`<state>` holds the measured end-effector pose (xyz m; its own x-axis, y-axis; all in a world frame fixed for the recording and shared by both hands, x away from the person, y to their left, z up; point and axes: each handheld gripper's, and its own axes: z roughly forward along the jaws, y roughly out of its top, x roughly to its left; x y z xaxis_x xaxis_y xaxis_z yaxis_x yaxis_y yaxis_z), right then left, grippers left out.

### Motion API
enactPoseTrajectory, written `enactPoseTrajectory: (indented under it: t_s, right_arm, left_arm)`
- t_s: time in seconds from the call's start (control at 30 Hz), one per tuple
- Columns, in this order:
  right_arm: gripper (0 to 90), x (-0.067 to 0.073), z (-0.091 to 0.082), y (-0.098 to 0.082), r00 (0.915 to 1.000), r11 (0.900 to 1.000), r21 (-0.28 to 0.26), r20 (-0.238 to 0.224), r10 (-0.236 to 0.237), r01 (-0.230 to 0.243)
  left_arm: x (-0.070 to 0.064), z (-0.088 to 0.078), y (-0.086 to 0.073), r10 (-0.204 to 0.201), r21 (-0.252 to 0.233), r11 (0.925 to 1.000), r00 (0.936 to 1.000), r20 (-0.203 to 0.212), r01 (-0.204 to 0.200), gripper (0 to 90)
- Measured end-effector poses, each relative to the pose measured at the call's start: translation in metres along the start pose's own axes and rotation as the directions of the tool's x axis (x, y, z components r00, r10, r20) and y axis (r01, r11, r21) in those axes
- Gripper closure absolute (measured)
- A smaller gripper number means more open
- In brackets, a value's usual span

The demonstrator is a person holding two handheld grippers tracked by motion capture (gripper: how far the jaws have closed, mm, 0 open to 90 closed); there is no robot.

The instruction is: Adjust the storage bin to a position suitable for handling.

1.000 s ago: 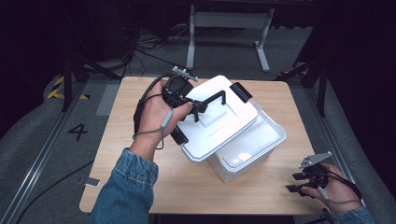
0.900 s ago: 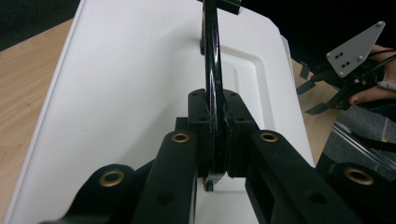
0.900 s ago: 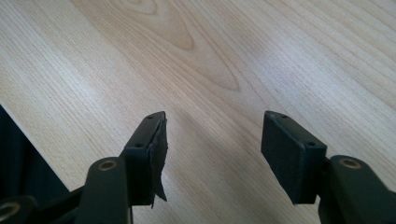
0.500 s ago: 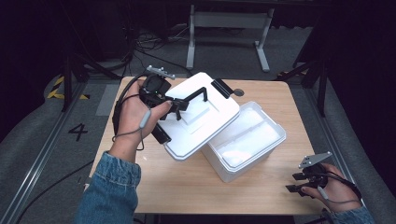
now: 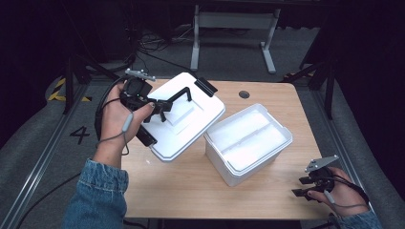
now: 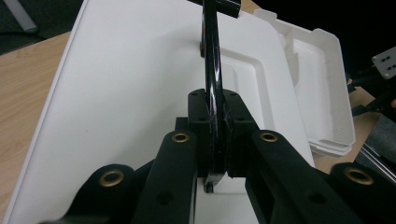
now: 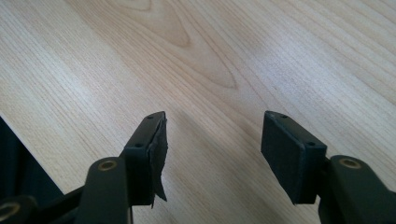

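Observation:
My left gripper (image 5: 161, 109) is shut on the black handle (image 5: 179, 96) of a white lid (image 5: 191, 126), holding it tilted over the left half of the table. In the left gripper view the pads (image 6: 198, 119) clamp the thin black handle (image 6: 212, 70), with the lid (image 6: 116, 93) spread beneath. The white box (image 5: 248, 143) stands uncovered at centre right, showing a pale liner inside; its rim (image 6: 322, 84) sits just right of the lid. At the table's front right corner my right gripper (image 5: 300, 187) rests open, its jaws (image 7: 210, 154) apart over bare wood with nothing between them.
The wooden table (image 5: 181, 191) has a round cable hole (image 5: 244, 94) at the back. A grey metal stand (image 5: 229, 24) and cables lie on the floor behind. A floor marking "4" (image 5: 79, 135) is at the left.
My left gripper has carried the lid by its handle off the box and leftward, uncovering the box. The right gripper has stayed where it was.

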<state>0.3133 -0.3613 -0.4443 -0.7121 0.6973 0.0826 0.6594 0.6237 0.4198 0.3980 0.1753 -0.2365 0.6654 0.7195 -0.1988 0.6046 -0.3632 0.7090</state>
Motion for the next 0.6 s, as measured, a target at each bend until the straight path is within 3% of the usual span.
enactPoseTrajectory:
  t_s: [0.17,0.6]
  right_arm:
    - [41.8,0.0,0.0,0.0,1.0,1.0,0.001,0.001,0.001,-0.001]
    - [41.8,-0.001,0.004,0.001,1.0,1.0,0.008,0.002,0.004,-0.004]
  left_arm:
    - [0.011,0.002,-0.01,-0.012,0.01,0.9999,0.9997,-0.023,0.012,84.5]
    - [0.048,0.02,-0.047,-0.094,0.024,0.9952,0.9937,-0.061,0.095,84.5]
